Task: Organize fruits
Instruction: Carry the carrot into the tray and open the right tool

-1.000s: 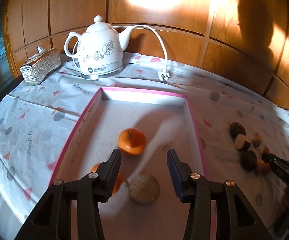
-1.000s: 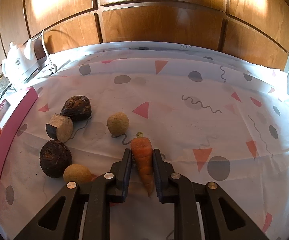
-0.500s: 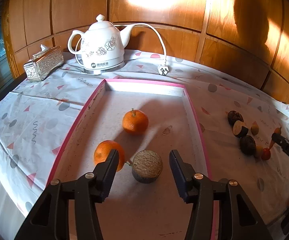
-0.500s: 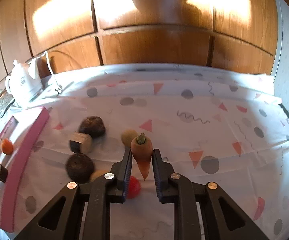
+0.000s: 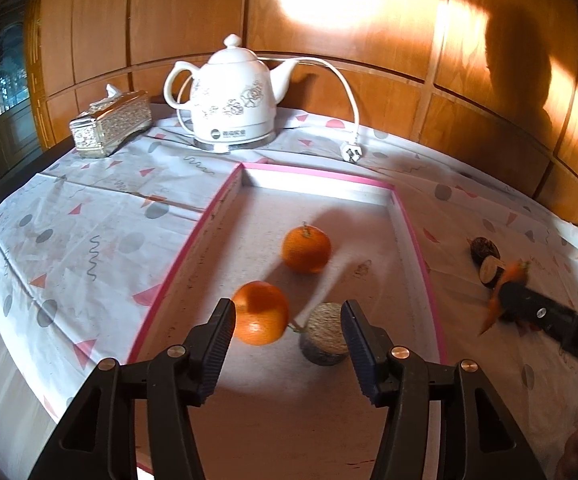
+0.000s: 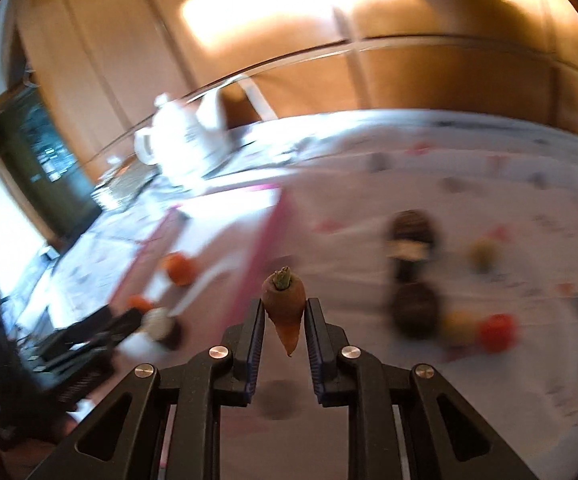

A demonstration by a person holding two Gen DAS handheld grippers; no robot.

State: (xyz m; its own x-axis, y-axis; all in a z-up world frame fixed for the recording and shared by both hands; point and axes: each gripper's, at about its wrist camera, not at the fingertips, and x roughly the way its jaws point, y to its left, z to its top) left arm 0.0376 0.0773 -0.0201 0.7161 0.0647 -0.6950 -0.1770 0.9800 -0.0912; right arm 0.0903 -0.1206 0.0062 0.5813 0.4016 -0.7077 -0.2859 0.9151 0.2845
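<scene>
Wood-panelled wall behind patterned surface (image 5: 89,216). Right gripper (image 6: 285,320), jaws clamped on carrot (image 6: 284,308), held airborne beside pink tray (image 5: 417,248), likely for drop-in. Left gripper (image 5: 287,336) jaws apart, empty, over tray's oranges (image 5: 306,249).

Two bright orange tangerines (image 5: 306,249) sit in a tray with a hot-pink rim (image 5: 177,276) and pale speckled floor. The tablecloth (image 5: 89,232) is white with pink triangles, grey dots and squiggles. The teapot (image 5: 231,98) is white with grey flowers, the carrot (image 6: 283,309) dull orange.
</scene>
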